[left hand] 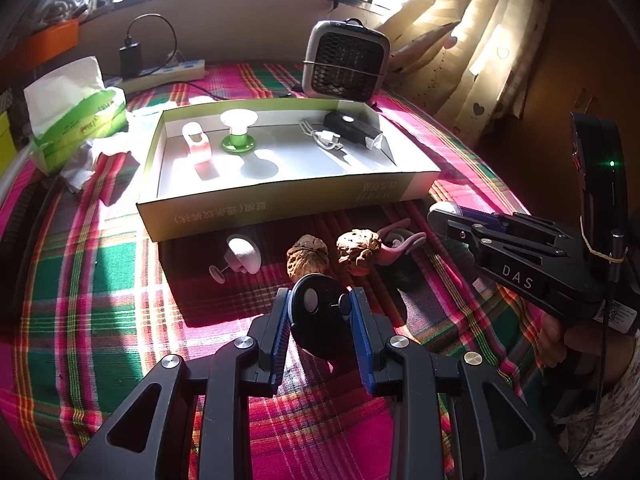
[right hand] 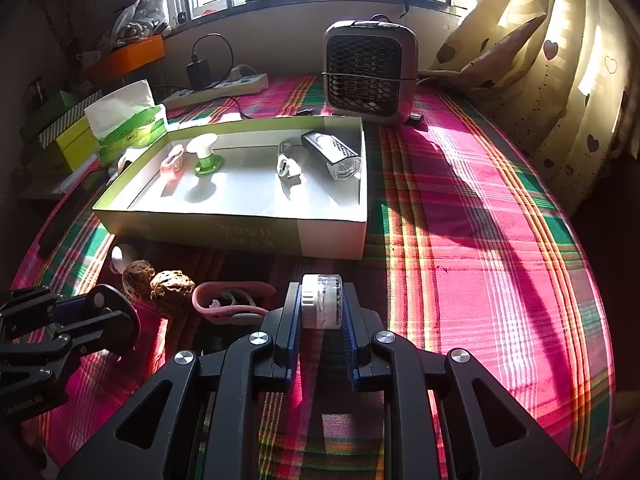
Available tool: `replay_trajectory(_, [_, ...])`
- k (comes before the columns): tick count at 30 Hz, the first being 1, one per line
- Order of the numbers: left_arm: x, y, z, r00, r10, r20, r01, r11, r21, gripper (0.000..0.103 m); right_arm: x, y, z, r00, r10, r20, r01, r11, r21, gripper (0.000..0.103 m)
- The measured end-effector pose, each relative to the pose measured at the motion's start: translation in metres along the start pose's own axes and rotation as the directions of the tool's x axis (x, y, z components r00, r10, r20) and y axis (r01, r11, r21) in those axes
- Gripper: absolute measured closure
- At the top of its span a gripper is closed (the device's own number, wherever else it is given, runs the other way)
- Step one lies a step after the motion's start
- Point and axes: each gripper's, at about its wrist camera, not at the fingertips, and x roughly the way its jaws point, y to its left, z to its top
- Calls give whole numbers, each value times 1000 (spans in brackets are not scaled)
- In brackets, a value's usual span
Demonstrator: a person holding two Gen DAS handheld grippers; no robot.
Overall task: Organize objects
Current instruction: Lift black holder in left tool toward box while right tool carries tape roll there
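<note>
The left claw (left hand: 320, 308) is clamped on a black round disc (left hand: 320, 320) with a pale oval spot and a small knob on its face, held upright just above the plaid cloth (left hand: 100, 280) that covers the surface. The right claw (right hand: 320, 300) grips a small white-and-clear cylinder (right hand: 322, 300) between its blue pads (right hand: 294, 320), to the right of the left claw.

Just beyond the disc lie two walnuts (left hand: 332, 256), side by side and almost touching. Right of them sits a pink curved clip (left hand: 396, 244); left of them, a white mushroom-shaped piece (left hand: 240, 258) lies on its side.

Farther off stands a shallow open box (left hand: 280, 208) with green walls. Inside it, from left to right, are a pink-and-white piece (left hand: 196, 144), a green-based spool with a white top (left hand: 239, 132), a white cable (left hand: 324, 138) and a black flashlight-like device (left hand: 352, 128).

Left of the box is a green tissue pack (left hand: 76, 116). Behind the box stands a grey heater with a mesh front (left hand: 346, 62), with a power strip (left hand: 168, 72) to the far left.
</note>
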Motion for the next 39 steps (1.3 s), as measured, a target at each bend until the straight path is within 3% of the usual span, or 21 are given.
replay_trajectory(39, [-30, 29, -5, 998, 19, 51, -19, 1000, -6, 76, -19, 12, 3, 998, 48, 46, -47, 999, -22, 83])
